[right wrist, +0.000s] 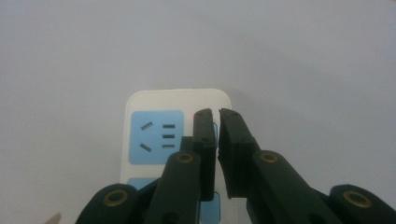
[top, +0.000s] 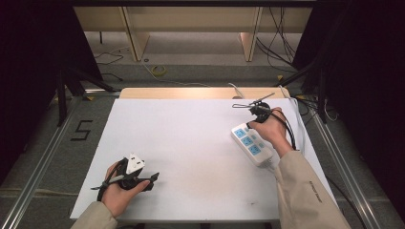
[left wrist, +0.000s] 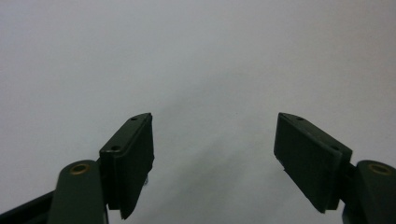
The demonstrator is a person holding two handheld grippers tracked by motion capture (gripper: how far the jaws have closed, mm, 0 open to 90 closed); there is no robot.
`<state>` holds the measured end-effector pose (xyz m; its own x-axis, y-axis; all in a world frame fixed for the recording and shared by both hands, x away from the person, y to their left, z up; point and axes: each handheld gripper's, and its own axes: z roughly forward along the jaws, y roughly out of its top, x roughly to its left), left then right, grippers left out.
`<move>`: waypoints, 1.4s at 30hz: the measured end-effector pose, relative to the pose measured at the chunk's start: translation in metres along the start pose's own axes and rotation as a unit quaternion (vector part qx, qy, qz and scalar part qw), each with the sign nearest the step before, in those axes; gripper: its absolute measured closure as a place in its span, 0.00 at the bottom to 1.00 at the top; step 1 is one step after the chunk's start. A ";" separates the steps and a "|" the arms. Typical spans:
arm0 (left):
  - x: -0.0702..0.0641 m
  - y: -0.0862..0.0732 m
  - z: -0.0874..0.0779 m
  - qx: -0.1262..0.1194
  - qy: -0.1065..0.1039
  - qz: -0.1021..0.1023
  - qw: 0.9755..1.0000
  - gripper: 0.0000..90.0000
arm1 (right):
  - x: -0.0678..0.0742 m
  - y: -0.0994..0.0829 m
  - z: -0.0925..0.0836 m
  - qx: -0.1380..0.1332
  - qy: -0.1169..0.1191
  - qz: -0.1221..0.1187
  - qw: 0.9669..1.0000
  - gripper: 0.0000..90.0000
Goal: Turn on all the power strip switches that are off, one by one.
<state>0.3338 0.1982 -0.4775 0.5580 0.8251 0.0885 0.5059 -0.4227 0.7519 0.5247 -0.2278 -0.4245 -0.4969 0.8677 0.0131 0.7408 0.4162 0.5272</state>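
High view: right gripper sits over the strip, jaws pressed together; left gripper jaws spread above the table.

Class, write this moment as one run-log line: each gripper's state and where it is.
left gripper: open, over bare white table | right gripper: shut, over white power strip | strip: flat, right side of table

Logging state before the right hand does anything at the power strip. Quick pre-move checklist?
1. Power strip flat on the table: ok.
2. Right gripper over the strip's switch-side edge, jaws nearly shut, nothing between them: ok.
3. Jaw tips touching the strip: cannot tell.
4. Left gripper open, empty, over bare table: ok.
5. Sockets free of plugs: ok for those in sight; the hand hides part of the strip.
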 end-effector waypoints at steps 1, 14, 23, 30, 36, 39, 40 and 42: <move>0.000 0.000 0.000 0.000 0.000 0.000 1.000 0.32 | 0.001 -0.001 -0.001 -0.003 0.001 -0.002 1.000 0.92; 0.001 -0.001 0.001 0.003 0.001 -0.002 1.000 0.32 | 0.008 -0.017 -0.018 -0.040 0.020 -0.012 0.999 0.74; 0.001 -0.001 0.001 0.002 0.002 -0.003 1.000 0.32 | 0.018 -0.031 -0.024 -0.062 0.030 -0.031 0.997 0.60; 0.001 -0.001 0.001 0.004 0.002 -0.005 1.000 0.32 | 0.028 -0.041 -0.030 -0.086 0.033 -0.044 0.995 0.54; 0.001 -0.001 0.002 0.005 0.003 -0.005 1.000 0.32 | 0.036 -0.054 -0.032 -0.102 0.041 -0.046 0.993 0.51; 0.002 -0.002 0.002 0.007 0.003 -0.005 1.000 0.32 | 0.040 -0.063 -0.035 -0.111 0.044 -0.049 0.992 0.49; 0.002 -0.002 0.002 0.007 0.003 -0.005 1.000 0.32 | 0.040 -0.063 -0.035 -0.111 0.044 -0.049 0.992 0.49; 0.002 -0.002 0.002 0.006 0.003 -0.006 1.000 0.32 | 0.042 -0.067 -0.037 -0.118 0.046 -0.050 0.991 0.48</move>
<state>0.3352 0.1997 -0.4802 0.5483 0.8321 0.0828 0.5203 -0.4170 0.7453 0.4378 -0.2295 -0.4277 -0.6090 0.7928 0.0224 0.5647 0.4136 0.7142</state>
